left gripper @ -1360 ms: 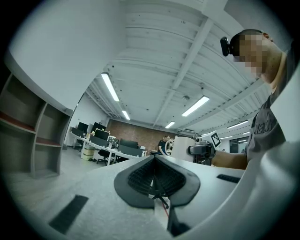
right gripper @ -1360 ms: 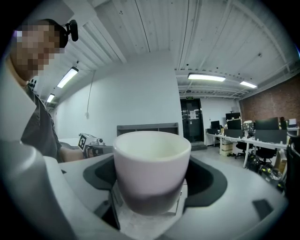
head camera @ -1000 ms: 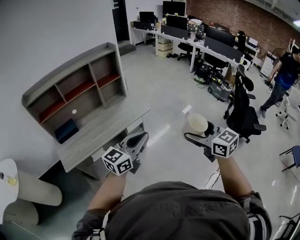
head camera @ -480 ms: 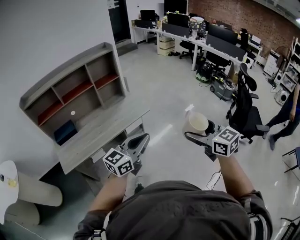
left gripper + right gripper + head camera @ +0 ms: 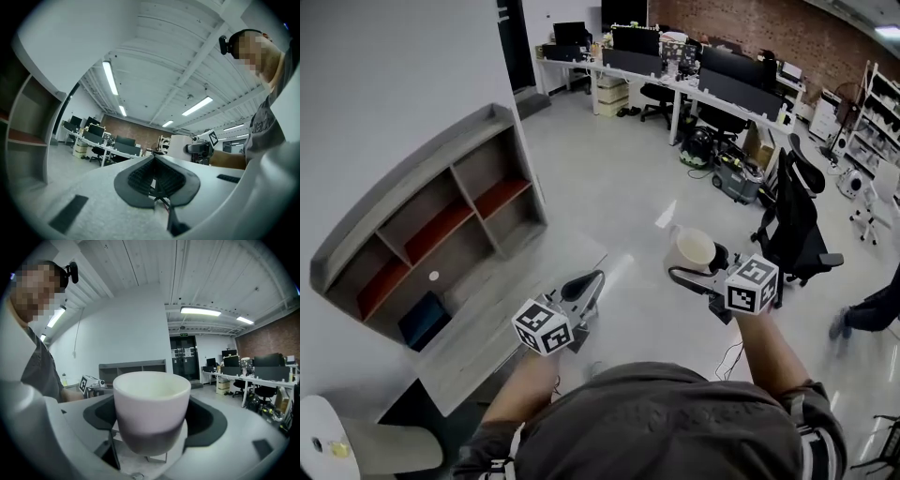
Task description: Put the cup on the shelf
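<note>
A large open office, with a gray shelf [image 5: 431, 220] standing on a desk [image 5: 516, 292] against the white wall at left. Compared with a second ago, the shelf looks bigger and nearer in the head view. The person has stepped toward it, carrying both grippers along. The right gripper [image 5: 697, 265] has its jaws clamped on the sides of a white cup [image 5: 695, 247], upright and well apart from the shelf. The left gripper [image 5: 582, 285] has its jaws pressed together, empty. The approach seems underway, and placing the cup remains to be done.
</note>
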`<action>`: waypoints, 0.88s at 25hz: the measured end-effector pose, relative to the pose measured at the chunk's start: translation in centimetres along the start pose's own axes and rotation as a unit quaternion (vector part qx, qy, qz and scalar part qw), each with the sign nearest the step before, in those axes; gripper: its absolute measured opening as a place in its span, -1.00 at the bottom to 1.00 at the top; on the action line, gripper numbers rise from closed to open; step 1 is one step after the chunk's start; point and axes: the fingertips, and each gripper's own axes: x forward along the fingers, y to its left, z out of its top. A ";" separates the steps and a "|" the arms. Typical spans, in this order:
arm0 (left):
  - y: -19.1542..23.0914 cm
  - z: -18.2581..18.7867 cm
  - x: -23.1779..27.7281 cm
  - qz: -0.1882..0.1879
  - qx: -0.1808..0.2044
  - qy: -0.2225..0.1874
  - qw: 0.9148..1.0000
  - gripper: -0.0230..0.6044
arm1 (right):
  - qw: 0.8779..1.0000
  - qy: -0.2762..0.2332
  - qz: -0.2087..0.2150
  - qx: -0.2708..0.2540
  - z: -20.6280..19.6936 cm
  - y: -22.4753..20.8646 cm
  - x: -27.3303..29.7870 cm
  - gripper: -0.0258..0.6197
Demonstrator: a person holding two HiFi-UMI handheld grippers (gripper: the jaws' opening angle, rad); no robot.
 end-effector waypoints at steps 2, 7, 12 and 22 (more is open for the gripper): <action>4.0 1.5 0.9 -0.016 0.005 0.006 1.000 -0.93 | 1.000 -0.004 -0.009 0.002 1.5 -1.4 3.7 0.37; 13.0 4.6 2.4 -0.039 0.019 0.013 0.999 -0.93 | 0.999 -0.015 -0.028 0.004 4.7 -5.0 11.5 0.37; 19.7 5.6 4.0 -0.046 0.012 0.010 0.999 -0.93 | 0.999 -0.010 -0.044 0.008 5.6 -8.5 16.3 0.37; 25.6 4.6 10.0 -0.041 0.004 0.021 0.999 -0.93 | 0.999 -0.006 -0.046 0.018 5.5 -16.9 19.8 0.37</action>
